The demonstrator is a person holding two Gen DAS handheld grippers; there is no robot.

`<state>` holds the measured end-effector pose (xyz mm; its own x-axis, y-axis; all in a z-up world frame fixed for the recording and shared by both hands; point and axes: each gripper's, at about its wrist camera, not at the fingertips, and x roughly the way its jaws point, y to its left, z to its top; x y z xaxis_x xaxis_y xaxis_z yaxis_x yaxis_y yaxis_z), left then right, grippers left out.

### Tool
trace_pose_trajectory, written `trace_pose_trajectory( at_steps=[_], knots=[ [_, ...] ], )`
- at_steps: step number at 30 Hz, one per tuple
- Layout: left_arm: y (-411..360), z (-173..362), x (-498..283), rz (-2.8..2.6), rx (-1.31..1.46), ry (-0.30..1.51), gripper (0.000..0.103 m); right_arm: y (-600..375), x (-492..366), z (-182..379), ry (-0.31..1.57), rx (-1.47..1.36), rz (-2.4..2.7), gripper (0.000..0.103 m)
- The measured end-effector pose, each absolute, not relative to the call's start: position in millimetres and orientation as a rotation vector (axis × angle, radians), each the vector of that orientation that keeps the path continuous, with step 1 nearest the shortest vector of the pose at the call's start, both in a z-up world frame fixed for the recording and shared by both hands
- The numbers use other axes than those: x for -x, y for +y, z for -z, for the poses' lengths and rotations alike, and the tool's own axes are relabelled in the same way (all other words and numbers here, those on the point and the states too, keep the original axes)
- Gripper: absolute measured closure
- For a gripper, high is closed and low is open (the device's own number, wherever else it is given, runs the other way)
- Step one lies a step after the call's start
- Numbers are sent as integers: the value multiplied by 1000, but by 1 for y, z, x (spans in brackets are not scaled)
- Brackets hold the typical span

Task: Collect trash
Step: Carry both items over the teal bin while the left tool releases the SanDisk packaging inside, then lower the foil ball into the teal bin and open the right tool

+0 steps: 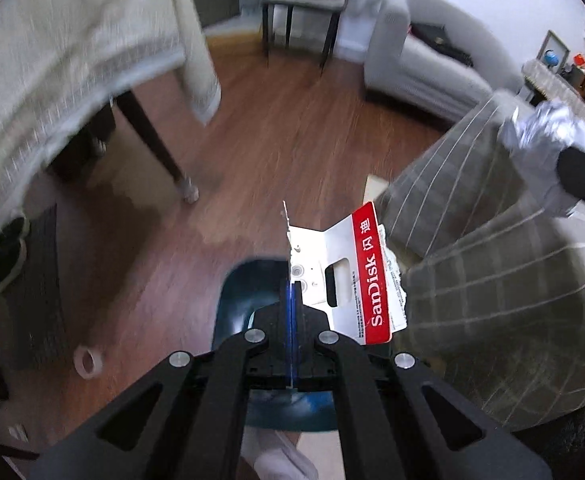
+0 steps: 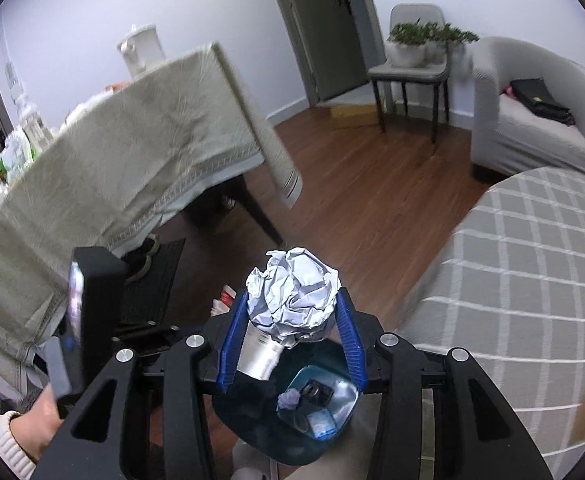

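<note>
The trash bin [image 2: 292, 420], dark teal and open-topped, stands on the wooden floor [image 1: 252, 128] directly under both tools, and the coming drop turns on that; in the right wrist view it sits at 6 o'clock below the right hand-held gripper [image 2: 290, 344], with a few small scraps already lying inside; in the left wrist view its rim [image 1: 236, 280] shows at 6 o'clock, just beneath the left hand-held gripper [image 1: 292, 300].

The right hand-held gripper holds a crumpled paper ball [image 2: 294, 292] between its blue pads, partly spread around it, with a silvery cup-like piece [image 2: 258, 356] tucked beneath the ball; the ball hangs over the bin's 12 o'clock edge, so I judge the right hand the nearer to a clean release.

The left hand-held gripper is pinched narrow on a torn white card package [image 1: 344, 276], whose long axis runs up towards 1 o'clock; its red stripe reads "SanDisk" with Chinese characters beside it; the finer print is too small to read.

A checked bed [image 2: 512, 280] lies at 3 o'clock; a cloth-draped surface [image 2: 112, 152] stands at 10 o'clock.
</note>
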<state>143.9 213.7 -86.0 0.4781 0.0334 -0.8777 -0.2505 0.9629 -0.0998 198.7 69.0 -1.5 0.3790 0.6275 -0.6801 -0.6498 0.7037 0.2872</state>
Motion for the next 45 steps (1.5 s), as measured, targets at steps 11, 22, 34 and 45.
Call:
trace_pose_trajectory(
  at_steps=[11, 22, 34, 45],
  knots=[
    [227, 174, -142, -186, 237, 1282, 102, 111, -203, 43, 977, 89, -797, 59],
    [237, 229, -139, -179, 257, 1419, 102, 128, -210, 88, 1116, 145, -761, 59],
    [232, 220, -139, -166, 212, 1387, 80, 137, -211, 152, 1240, 229, -740, 59],
    [217, 124, -125, -162, 172, 1129, 51, 129, -211, 165, 1282, 199, -745, 59]
  ],
)
